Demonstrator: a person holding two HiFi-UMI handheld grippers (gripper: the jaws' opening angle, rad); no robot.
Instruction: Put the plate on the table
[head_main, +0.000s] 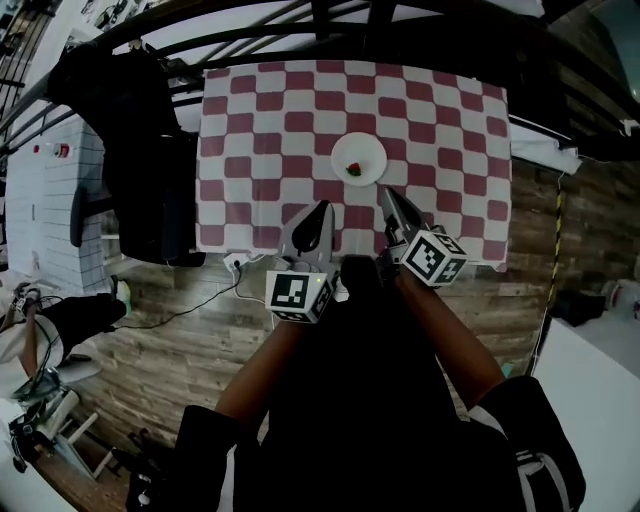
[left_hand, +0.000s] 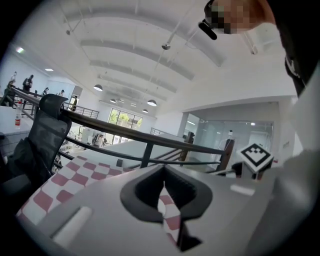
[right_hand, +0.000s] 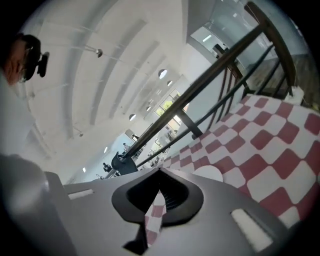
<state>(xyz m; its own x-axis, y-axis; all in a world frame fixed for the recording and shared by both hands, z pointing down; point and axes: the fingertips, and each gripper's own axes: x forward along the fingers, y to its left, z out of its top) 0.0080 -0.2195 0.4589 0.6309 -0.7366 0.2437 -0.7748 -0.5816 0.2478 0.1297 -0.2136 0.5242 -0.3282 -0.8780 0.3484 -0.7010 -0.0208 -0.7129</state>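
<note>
Left gripper (head_main: 322, 206): over the near edge of the desk (head_main: 250, 120), fingers (head_main: 310, 232) closed together, holding nothing
Right gripper (head_main: 383, 191): just right of it, fingers (head_main: 400, 215) fully closed, empty
Plate (head_main: 362, 150): white, flat at about the middle of the desk, just beyond the right gripper's tips, not touching; small red-and-green bit (head_main: 354, 170) on it
Cloth (head_main: 450, 130): red-and-white checks, covers the desk
Chair (head_main: 125, 120): black, at the left edge

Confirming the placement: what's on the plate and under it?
The plate carries one small red-and-green item, too small to identify. Checkered tablecloth lies underneath; the tabletop itself is covered.
</note>
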